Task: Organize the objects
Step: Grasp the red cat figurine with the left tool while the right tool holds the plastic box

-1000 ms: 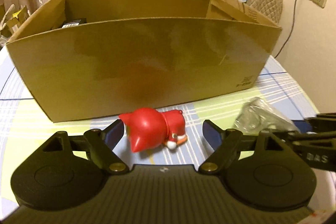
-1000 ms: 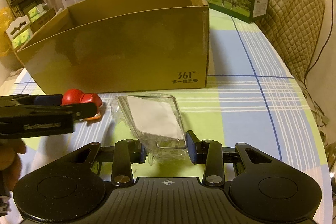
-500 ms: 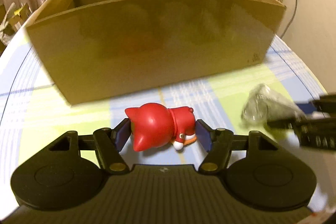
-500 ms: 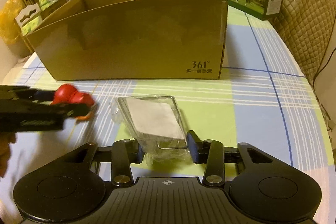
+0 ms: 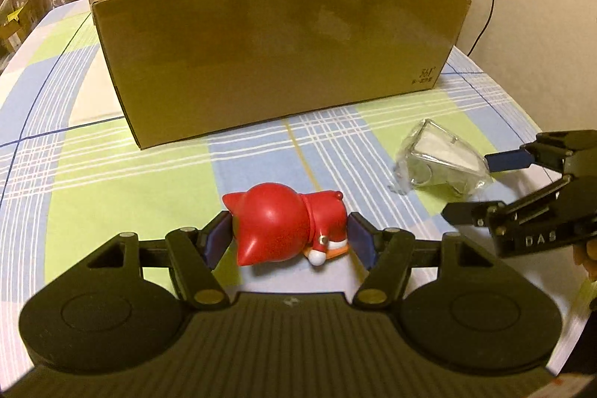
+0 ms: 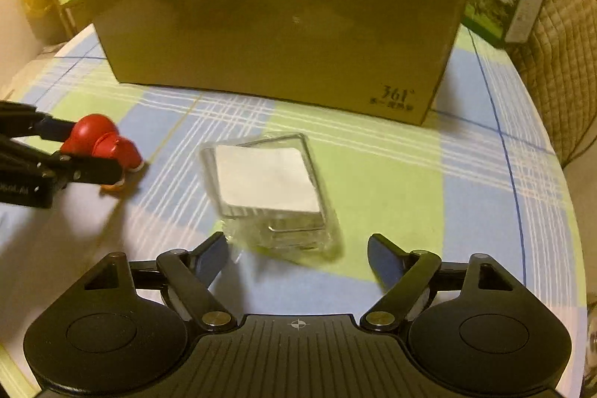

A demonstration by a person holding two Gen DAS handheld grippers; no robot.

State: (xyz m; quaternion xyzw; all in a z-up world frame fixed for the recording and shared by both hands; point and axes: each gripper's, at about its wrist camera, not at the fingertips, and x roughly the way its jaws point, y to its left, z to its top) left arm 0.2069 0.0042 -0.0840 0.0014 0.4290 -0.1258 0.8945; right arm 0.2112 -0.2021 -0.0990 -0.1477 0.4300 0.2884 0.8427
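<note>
The surface [image 5: 112, 174] wears a plaid cloth of pale blue, light green and white squares crossed by thin dark-blue lines. The cardboard box [image 5: 280, 55] is plain brown with a small dark print at one lower corner. The toy figure [image 5: 280, 222] is glossy red with a white and orange trim. The plastic packet [image 6: 268, 189] is clear around a white card. Both tongs are black with dark-blue pads [image 6: 212, 258].
</note>
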